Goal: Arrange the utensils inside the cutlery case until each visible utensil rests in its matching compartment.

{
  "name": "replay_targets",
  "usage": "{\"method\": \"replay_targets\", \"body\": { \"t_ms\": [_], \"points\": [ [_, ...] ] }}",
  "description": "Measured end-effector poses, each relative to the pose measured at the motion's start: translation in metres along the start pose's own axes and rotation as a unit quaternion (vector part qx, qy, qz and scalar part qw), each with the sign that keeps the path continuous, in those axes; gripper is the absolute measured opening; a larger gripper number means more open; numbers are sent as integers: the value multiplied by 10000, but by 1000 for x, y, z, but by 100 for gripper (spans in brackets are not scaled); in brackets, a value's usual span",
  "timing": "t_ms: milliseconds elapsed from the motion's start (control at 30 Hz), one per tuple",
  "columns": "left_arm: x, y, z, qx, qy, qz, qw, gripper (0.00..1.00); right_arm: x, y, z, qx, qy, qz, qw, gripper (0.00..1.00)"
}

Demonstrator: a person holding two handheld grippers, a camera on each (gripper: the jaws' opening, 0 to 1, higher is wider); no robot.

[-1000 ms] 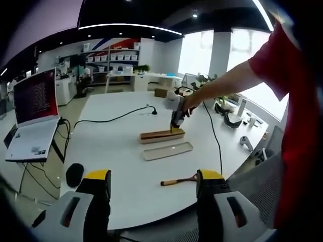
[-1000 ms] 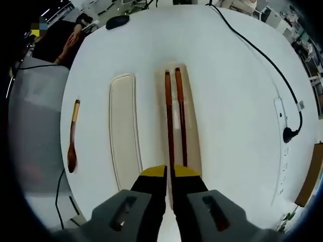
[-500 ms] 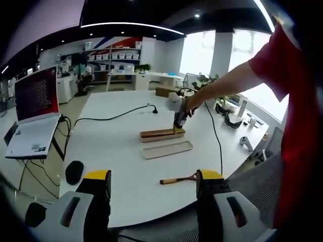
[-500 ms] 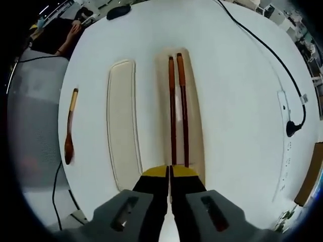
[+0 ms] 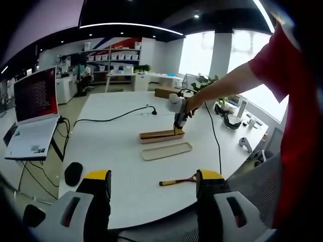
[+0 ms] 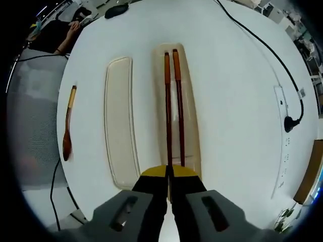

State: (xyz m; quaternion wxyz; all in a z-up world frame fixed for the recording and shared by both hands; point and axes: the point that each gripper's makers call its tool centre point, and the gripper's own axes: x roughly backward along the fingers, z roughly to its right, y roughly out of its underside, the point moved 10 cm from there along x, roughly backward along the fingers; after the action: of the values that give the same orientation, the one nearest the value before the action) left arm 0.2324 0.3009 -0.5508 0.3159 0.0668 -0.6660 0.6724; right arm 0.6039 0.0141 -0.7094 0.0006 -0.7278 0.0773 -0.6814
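In the right gripper view, a pair of dark red chopsticks (image 6: 168, 101) lies lengthwise in the long beige cutlery case (image 6: 191, 126). My right gripper (image 6: 169, 171) is shut at their near ends, one stick running into the slit between its jaws. The case's lid (image 6: 118, 121) lies beside it on the left. Further left rests a wooden spoon (image 6: 68, 131). In the left gripper view, my left gripper (image 5: 154, 176) is open and holds nothing, well back from the case (image 5: 161, 135), the lid (image 5: 166, 150) and the spoon (image 5: 177, 180). A person's hand holds the right gripper (image 5: 177, 126) over the case's right end.
The round white table (image 5: 116, 146) carries a black cable (image 5: 111, 118) ending in a plug (image 6: 288, 122), and a black mouse (image 5: 73, 173) near its left edge. An open laptop (image 5: 33, 101) stands on a side stand to the left. Chairs and desks ring the table.
The right gripper has shifted slightly over the case, and the chopsticks now lie straighter along the compartment. The left gripper has hardly moved.
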Motion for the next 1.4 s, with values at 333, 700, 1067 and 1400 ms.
{"method": "replay_targets", "body": {
  "t_ms": [333,700,1067,1400],
  "points": [
    [3,6,-1,42,-59,-51,10000,70,-5,-2,-3,8,-7,18,10000,0],
    [3,7,0,18,-62,-92,9999,70,-10,0,-6,-2,61,-1,10000,0],
    [3,4,-1,3,-35,-40,10000,70,0,1,2,-151,255,182,9994,4],
    [6,-5,1,130,160,138,9997,70,27,2,-14,-243,551,493,9970,8]
  ]
}}
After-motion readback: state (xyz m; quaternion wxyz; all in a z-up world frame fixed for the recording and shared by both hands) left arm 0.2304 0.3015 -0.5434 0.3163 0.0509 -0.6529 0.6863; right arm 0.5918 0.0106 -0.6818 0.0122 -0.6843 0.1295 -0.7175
